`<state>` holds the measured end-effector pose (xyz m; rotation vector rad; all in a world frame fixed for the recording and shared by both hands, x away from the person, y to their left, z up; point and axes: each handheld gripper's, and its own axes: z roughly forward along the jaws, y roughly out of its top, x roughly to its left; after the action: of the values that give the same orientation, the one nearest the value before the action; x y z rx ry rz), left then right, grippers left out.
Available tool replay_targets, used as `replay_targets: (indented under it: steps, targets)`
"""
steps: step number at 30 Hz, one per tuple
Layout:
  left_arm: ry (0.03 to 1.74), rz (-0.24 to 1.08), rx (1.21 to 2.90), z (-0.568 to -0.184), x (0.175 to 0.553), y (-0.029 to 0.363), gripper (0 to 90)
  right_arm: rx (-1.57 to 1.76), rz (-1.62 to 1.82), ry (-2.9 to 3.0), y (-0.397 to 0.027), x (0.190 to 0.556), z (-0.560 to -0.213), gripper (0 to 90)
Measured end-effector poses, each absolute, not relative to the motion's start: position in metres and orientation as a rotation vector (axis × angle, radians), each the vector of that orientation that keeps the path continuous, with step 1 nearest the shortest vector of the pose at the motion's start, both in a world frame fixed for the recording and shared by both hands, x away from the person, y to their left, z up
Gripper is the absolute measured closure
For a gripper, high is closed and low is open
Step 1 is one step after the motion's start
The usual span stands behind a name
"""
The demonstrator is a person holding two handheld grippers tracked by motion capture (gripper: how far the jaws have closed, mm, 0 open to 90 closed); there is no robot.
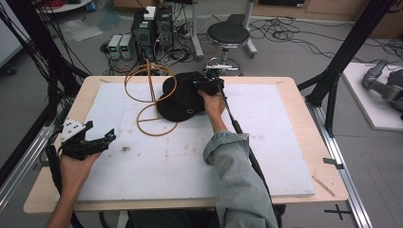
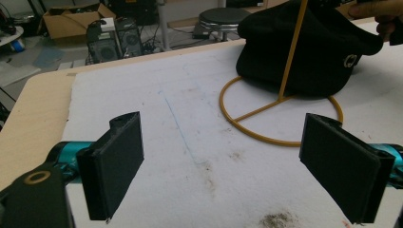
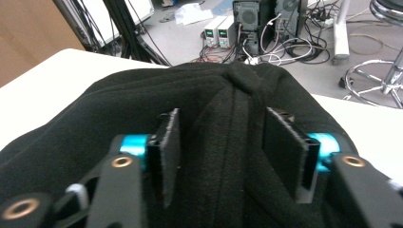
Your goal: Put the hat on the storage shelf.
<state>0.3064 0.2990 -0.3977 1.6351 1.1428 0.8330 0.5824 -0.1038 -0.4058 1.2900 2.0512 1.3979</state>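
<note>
At far centre of the white foam pad (image 1: 266,156): black cap (image 1: 183,97), lying against the base ring of a yellow wire hat stand (image 1: 151,102). Right gripper (image 1: 208,85) pressed onto the cap's crown, jaws part-closed with a fold of fabric between them; pads appear to pinch it. Left gripper (image 1: 95,140) at near left, jaws wide, empty. Progress, as judged: cap grasped, not yet lifted; placing it on the stand remains.
</note>
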Motion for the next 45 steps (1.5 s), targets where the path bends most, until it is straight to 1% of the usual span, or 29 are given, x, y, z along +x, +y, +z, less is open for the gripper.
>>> replay_targets:
  steps: [1, 3, 4, 7, 8, 10, 14, 25, 45]
  targets:
    - [1.144, 0.834, 1.635, -0.398, 0.306, 0.299, 15.1, 1.286, 1.405, 2.055, -0.104, 0.582, -0.406, 57.7]
    - [1.144, 0.834, 1.635, -0.398, 0.306, 0.3, 15.1, 1.287, 1.409, 2.055, -0.103, 0.582, -0.406, 59.0]
    - [1.144, 0.832, 1.634, -0.398, 0.306, 0.299, 15.1, 1.3, 1.419, 2.052, -0.103, 0.582, -0.406, 62.9]
    - [1.14, 0.83, 1.639, -0.398, 0.307, 0.299, 15.0, 1.323, 1.439, 2.049, -0.105, 0.583, -0.406, 70.3]
    - [1.14, 0.83, 1.639, -0.398, 0.307, 0.299, 15.1, 1.323, 1.439, 2.049, -0.105, 0.583, -0.406, 70.3]
    - [1.14, 0.829, 1.637, -0.398, 0.307, 0.299, 15.1, 1.321, 1.441, 2.055, -0.105, 0.582, -0.405, 77.4]
    - [1.142, 0.83, 1.635, -0.398, 0.306, 0.299, 15.1, 1.313, 1.425, 2.054, -0.103, 0.581, -0.404, 82.5]
    - [1.144, 0.833, 1.631, -0.397, 0.306, 0.301, 15.0, 1.242, 1.459, 1.979, -0.108, 0.57, -0.378, 84.1]
    - [1.142, 0.834, 1.63, -0.397, 0.305, 0.3, 15.1, 1.18, 1.488, 1.784, -0.157, 0.546, -0.31, 84.3]
